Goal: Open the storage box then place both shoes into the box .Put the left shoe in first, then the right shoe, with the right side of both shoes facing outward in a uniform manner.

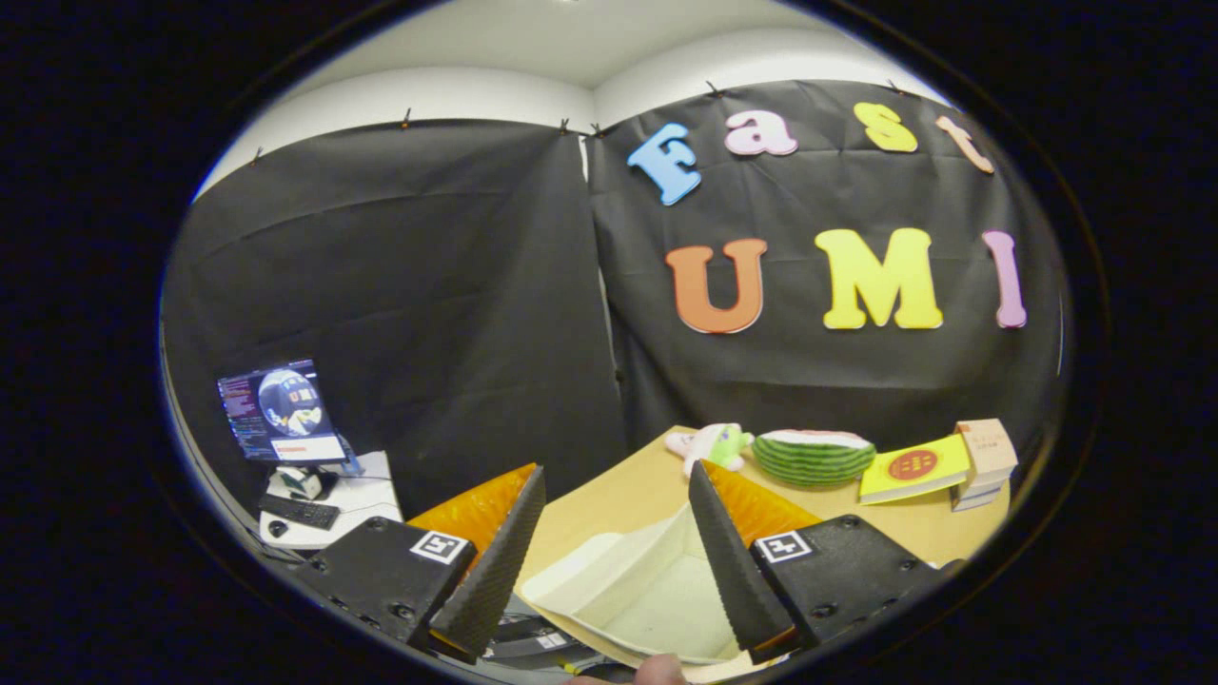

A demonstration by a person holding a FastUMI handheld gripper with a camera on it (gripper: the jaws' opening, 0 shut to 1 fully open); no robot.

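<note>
My gripper (pixel 614 471) is open, its two fingers spread wide with nothing pressed between them. Low between the fingers, on the wooden table (pixel 628 495), lies a cream storage box (pixel 633 585). Its hollow inside faces up toward me and one flap or wall stands up by the right finger (pixel 728 552). The left finger (pixel 495 561) hangs off the table's near-left edge. I cannot tell whether either finger touches the box.
At the back of the table lie a small plush toy (pixel 712 444), a watermelon-slice toy (pixel 814 457), a yellow book (pixel 913 468) and a small carton (pixel 987 459). A white side desk (pixel 366 499) with monitor (pixel 281 411) and keyboard (pixel 300 512) stands left. A fingertip (pixel 658 671) shows below the box.
</note>
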